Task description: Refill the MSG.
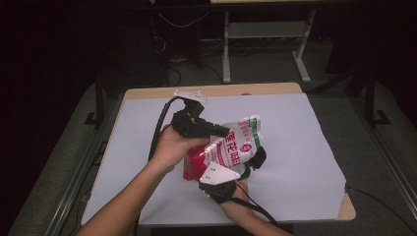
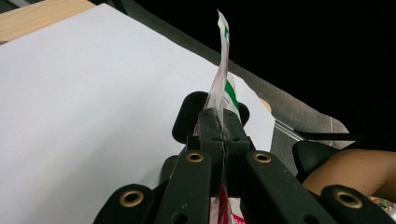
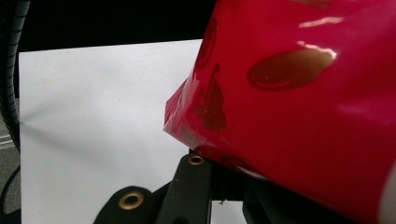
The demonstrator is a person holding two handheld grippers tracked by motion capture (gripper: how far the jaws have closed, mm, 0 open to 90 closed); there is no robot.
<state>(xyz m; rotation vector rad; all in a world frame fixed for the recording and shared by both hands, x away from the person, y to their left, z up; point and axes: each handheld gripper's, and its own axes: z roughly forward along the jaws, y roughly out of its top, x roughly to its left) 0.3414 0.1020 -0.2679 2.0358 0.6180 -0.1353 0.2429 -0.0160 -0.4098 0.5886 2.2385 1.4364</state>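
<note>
Over the middle of the white-covered table (image 1: 295, 147), the left tool (image 2: 223, 122) is clamped on the red-and-white seasoning bag (image 1: 231, 147), while the right tool (image 1: 253, 162) holds its near side, grip unclear.

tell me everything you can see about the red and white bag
The bag is a glossy plastic pouch, red at its lower end and white toward the top, with red characters and a green band near the top edge. It is held up off the white sheet between both grippers. The left gripper pinches its thin flat edge, jaws closed on it. The right gripper meets its right side; its red end fills much of that gripper's view. It looks full and slightly crumpled.
</note>
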